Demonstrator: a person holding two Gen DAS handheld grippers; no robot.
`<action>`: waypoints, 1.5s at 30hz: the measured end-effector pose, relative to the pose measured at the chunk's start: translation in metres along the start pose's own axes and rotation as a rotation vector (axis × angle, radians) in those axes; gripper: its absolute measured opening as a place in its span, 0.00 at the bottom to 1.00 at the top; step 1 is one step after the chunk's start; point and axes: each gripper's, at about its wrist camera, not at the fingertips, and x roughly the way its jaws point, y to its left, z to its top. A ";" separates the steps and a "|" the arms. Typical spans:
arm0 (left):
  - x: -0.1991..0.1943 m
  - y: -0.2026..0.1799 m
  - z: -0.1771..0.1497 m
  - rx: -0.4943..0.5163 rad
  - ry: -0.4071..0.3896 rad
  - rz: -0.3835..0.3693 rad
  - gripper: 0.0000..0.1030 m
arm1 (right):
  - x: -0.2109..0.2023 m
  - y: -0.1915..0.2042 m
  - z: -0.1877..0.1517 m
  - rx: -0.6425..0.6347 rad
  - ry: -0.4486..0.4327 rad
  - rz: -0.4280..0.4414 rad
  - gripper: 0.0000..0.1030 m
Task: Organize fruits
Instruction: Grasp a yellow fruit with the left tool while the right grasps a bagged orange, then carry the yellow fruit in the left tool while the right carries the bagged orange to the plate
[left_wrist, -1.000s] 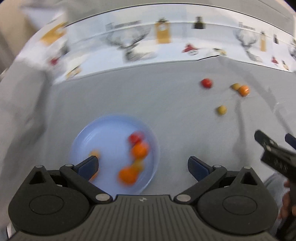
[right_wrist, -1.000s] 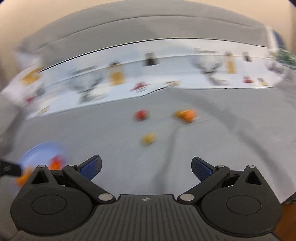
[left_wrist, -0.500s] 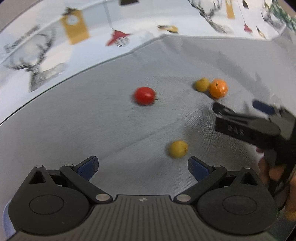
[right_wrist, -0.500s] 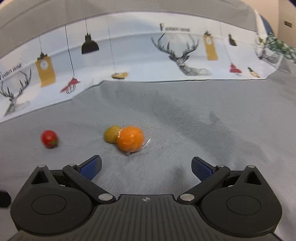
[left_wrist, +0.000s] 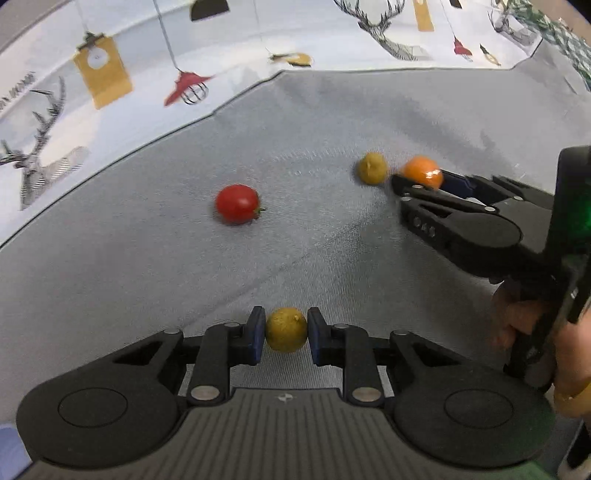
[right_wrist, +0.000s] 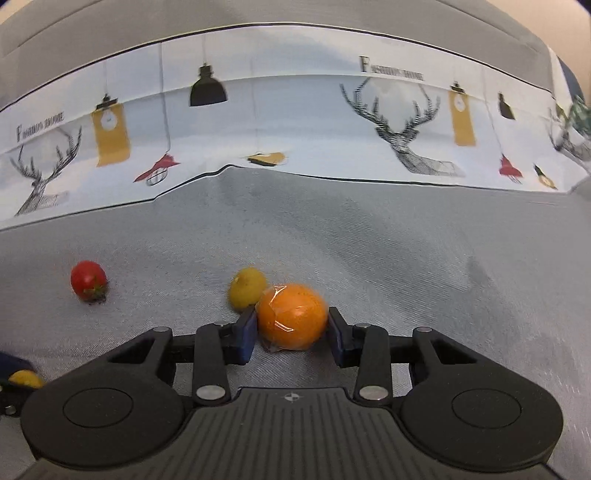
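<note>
Grey cloth (right_wrist: 406, 258), deer-print backdrop (right_wrist: 295, 122)

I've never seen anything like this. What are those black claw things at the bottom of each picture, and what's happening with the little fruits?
They are hand-held two-finger grippers, one in each of a person's hands, each with its own camera looking along the fingers. In the left view, the left gripper is closed on a small yellow-green round fruit. In the right view, the right gripper clamps a plastic-wrapped orange. Loose on the grey cloth lie a red tomato and a second yellow fruit, which touches the orange.
</note>
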 end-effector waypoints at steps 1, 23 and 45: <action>-0.010 0.002 -0.002 -0.012 -0.006 -0.002 0.26 | -0.003 -0.003 0.000 0.019 -0.003 -0.019 0.39; -0.282 0.056 -0.187 -0.240 -0.034 0.228 0.26 | -0.312 0.089 -0.024 0.021 -0.005 0.339 0.39; -0.404 0.073 -0.329 -0.457 -0.259 0.291 0.26 | -0.475 0.194 -0.058 -0.304 -0.119 0.507 0.40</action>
